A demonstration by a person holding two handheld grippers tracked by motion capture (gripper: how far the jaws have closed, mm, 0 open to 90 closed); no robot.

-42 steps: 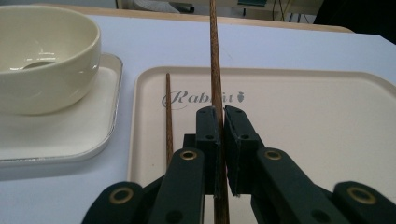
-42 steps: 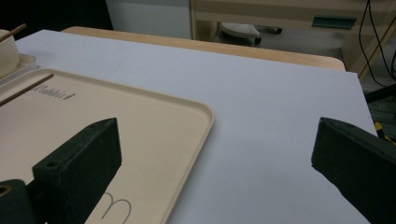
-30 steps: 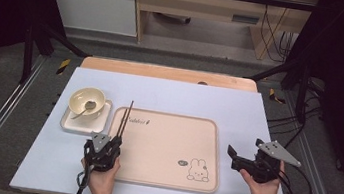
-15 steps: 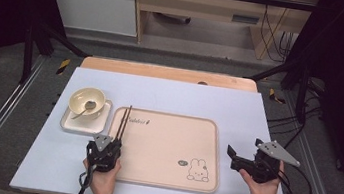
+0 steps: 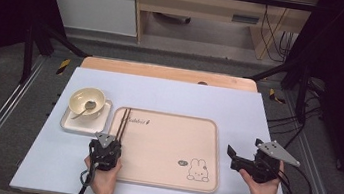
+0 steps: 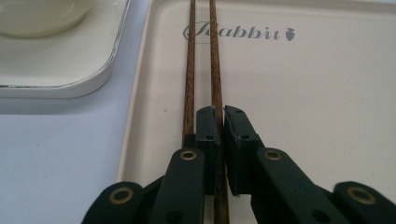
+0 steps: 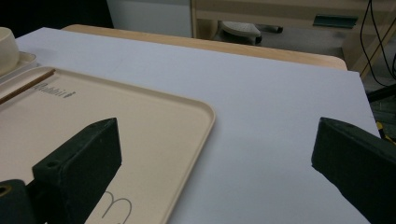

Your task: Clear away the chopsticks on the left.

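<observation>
From the high view, a pair of chopsticks (image 5: 123, 121) is seen laid along the tray's (image 5: 203, 154) left edge, the left gripper (image 5: 105, 145) at their near ends. In the left gripper view, one stick (image 6: 215, 70) is pinched between nearly closed jaws; release is judged outstanding. In the right gripper view, the jaws are held wide apart, empty

A lab-like recording setup: black metal frame posts (image 5: 31, 43) flank the tabletop (image 5: 170, 94), loose cables (image 5: 275, 25) trail past its far right corner, and plain wooden furniture (image 5: 197, 4) stands behind it.
</observation>
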